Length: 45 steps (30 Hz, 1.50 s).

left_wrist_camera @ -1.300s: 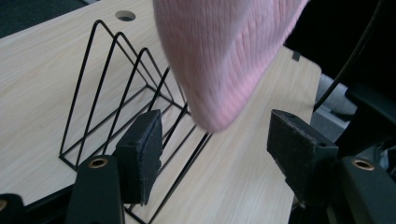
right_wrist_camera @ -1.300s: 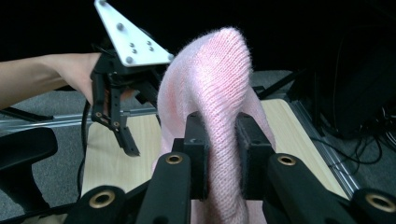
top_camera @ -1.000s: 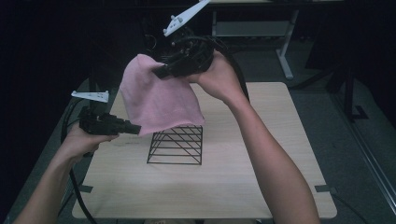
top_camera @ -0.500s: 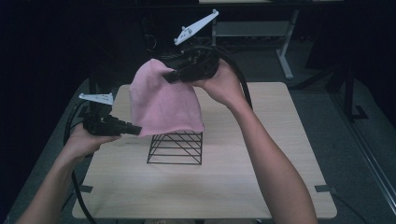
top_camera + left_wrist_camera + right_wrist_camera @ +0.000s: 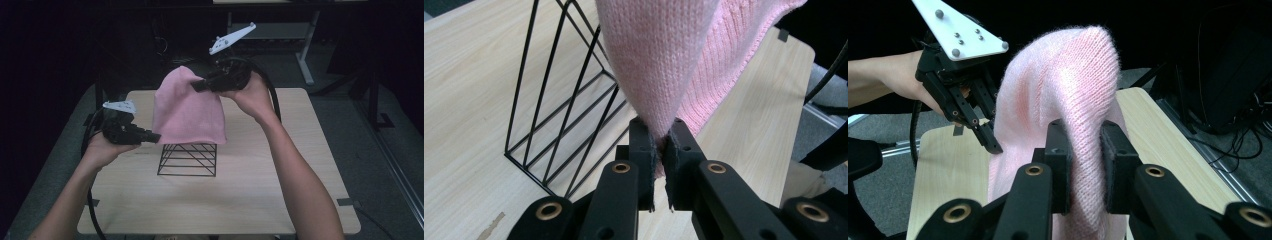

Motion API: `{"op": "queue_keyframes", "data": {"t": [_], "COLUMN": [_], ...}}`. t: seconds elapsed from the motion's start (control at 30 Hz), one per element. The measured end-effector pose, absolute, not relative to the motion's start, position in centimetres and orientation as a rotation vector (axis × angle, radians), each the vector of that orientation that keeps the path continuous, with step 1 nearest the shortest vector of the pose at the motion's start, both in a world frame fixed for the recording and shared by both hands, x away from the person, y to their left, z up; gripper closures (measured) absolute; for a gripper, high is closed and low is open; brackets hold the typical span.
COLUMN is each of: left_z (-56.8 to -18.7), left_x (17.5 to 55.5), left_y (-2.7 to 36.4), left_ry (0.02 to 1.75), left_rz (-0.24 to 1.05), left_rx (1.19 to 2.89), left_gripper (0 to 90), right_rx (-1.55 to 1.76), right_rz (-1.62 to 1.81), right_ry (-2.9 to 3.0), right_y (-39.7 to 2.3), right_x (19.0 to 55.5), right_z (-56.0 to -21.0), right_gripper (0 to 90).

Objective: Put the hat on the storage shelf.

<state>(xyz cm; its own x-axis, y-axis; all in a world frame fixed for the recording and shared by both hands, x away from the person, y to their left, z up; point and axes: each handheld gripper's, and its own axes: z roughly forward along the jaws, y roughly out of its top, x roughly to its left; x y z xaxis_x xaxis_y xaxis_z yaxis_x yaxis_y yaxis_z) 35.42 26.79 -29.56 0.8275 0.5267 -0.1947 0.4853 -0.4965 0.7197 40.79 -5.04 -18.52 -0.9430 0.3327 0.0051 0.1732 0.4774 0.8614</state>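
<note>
The pink knitted cloth (image 5: 187, 112) was soft and fuzzy, with fine ribbing on one face, and it hung in a rounded, hood-like drape between my two tools, raised above the table (image 5: 225, 200). Its lower hem fell just over the top of the black wire rack (image 5: 188, 159), which stood on the table below and ahead of my left tool (image 5: 154, 136); I could see nothing inside the rack, though the cloth hid its upper part. My left tool was clamped tight on a lower corner of the cloth, the jaws nearly meeting with the knit drawn up into a taut cone from between them. My right tool (image 5: 196, 86), held higher and across from the left, pinched a thick fold near the top of the cloth, its jaws kept apart by the bunched fabric pressed between them. The cloth's crown rose just beyond that grip.
</note>
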Motion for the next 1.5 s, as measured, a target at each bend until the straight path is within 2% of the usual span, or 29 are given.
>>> {"op": "queue_keyframes", "data": {"t": [0.5, 1.0, 1.5], "left_z": [-31.0, -32.9, -35.7], "left_x": [35.6, 35.1, 34.6], "left_y": [25.3, 27.8, 27.9], "left_ry": [0.740, 0.794, 0.830], "left_rz": [0.076, 0.063, 0.071], "left_rx": [2.241, 2.235, 2.286], "left_gripper": [83.2, 83.3, 83.3], "right_rx": [0.436, 0.348, 0.383], "right_rz": [1.482, 1.491, 1.567], "right_ry": [2.560, 2.621, 2.674], "right_y": [-5.9, -3.1, -3.2], "right_x": [40.8, 39.2, 39.0], "right_z": [-20.5, -21.6, -25.8], "right_gripper": [76.4, 75.0, 72.0]}}
